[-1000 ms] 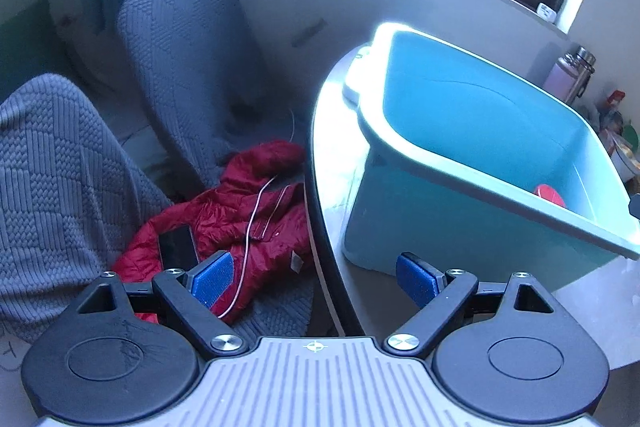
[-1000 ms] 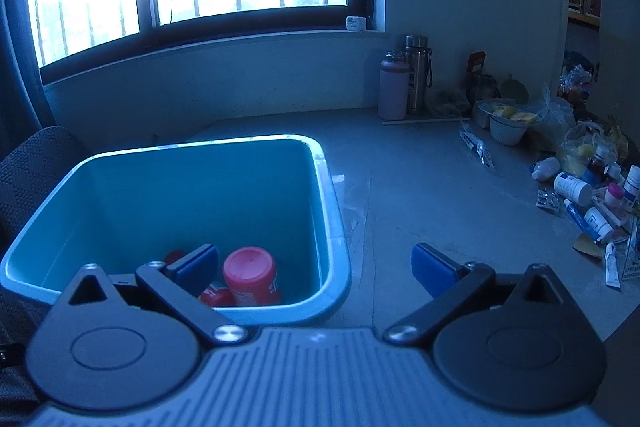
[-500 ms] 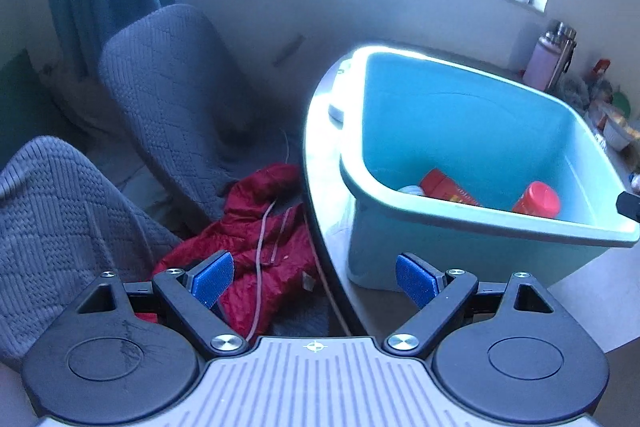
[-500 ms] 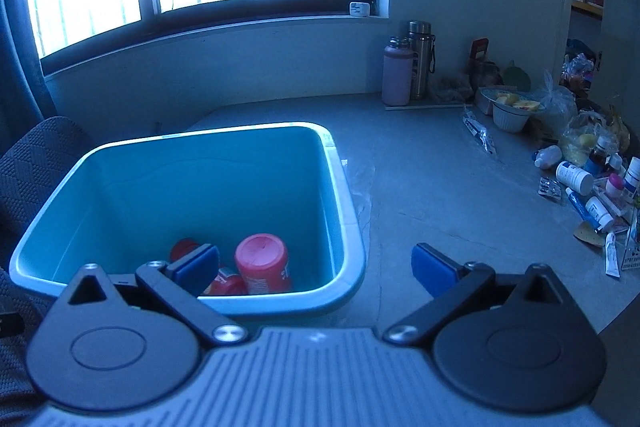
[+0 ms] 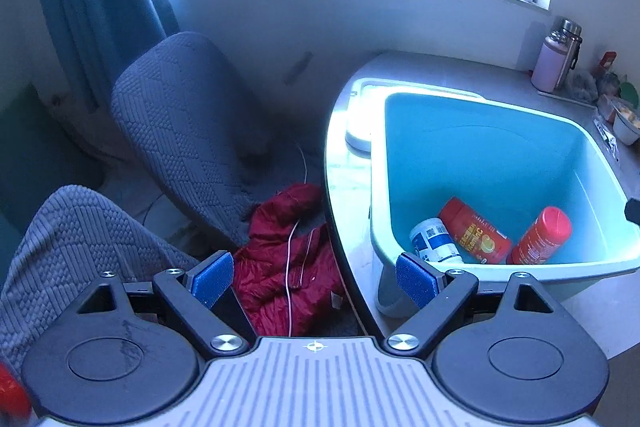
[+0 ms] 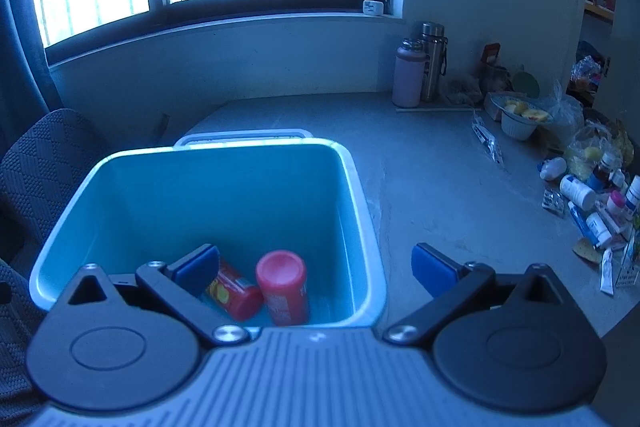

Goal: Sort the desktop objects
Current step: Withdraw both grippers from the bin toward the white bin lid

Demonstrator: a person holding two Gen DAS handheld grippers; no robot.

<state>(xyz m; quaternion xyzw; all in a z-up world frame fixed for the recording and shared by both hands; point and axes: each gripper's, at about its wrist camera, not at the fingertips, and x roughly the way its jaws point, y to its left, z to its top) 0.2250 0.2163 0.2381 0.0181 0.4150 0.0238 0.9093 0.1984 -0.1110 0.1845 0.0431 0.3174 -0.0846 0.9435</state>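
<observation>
Both tools are released and carry nothing: the left tool (image 5: 314, 277) hangs with its blue pads spread over the near left corner of the surface (image 6: 432, 163), above the red jacket (image 5: 288, 267) on the floor, and the right tool (image 6: 316, 267) hovers with its pads apart over the near rim of the teal bin (image 6: 362, 211). Inside the bin, at its near end, lie three sorted things: a white bottle with a blue label (image 5: 434, 241), a red vitamin tube (image 5: 474, 237) on its side, and a red-capped bottle (image 6: 283, 287) leaning beside it. That part looks done. Farther off, at the right edge of the surface, a heap of medicine bottles, tubes and blister packs (image 6: 592, 211) waits unsorted, well apart from the bin. Beyond them, a bowl of fruit (image 6: 518, 121) and two flasks (image 6: 420, 67) stand by the far wall. My judgement: the sorting is early, with most still to move.
</observation>
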